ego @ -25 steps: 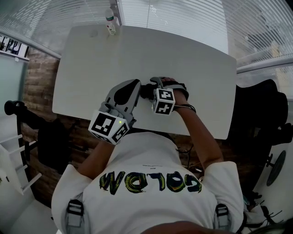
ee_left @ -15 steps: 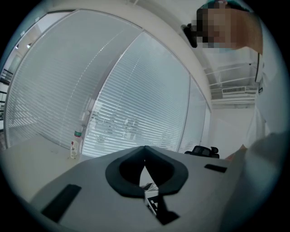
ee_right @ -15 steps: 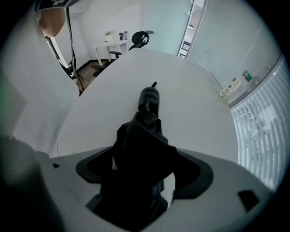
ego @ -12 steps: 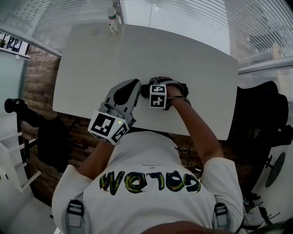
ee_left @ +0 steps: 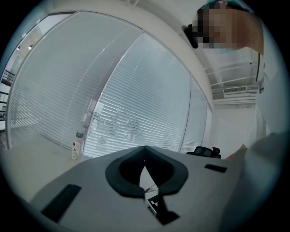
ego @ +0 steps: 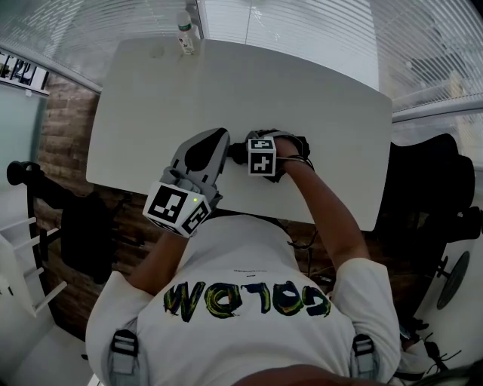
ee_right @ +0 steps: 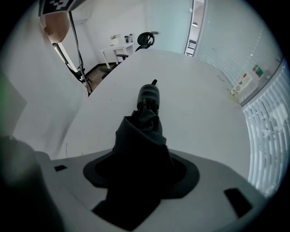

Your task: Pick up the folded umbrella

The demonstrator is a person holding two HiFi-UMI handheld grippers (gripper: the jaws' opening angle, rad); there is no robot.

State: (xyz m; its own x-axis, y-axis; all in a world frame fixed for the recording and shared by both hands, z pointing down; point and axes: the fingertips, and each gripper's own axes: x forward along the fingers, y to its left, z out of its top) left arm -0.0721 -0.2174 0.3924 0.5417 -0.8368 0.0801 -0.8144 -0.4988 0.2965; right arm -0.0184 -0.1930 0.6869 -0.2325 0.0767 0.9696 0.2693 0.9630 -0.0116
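Observation:
The folded umbrella (ego: 237, 153) is black and lies on the white table (ego: 189, 83) near its front edge. In the right gripper view the umbrella (ee_right: 147, 118) runs away from the camera, with its handle end at the far end. My right gripper (ego: 270, 142) points steeply down over it. The right gripper's (ee_right: 140, 167) jaws are closing, and the dark fabric fills the gap between the pads. My left gripper (ego: 215, 139) rests level just left of the umbrella. In its own view the left gripper (ee_left: 144, 149) is shut on nothing.
A small bottle (ego: 184, 34) stands at the table's far left corner, also seen in the left gripper view (ee_left: 75, 146). A black office chair (ego: 423, 181) stands right of the table. Window blinds (ego: 302, 22) run behind the far edge.
My right gripper has sunk onto the umbrella and tipped steeper, and its jaws have come in around the fabric. The left gripper has kept still.

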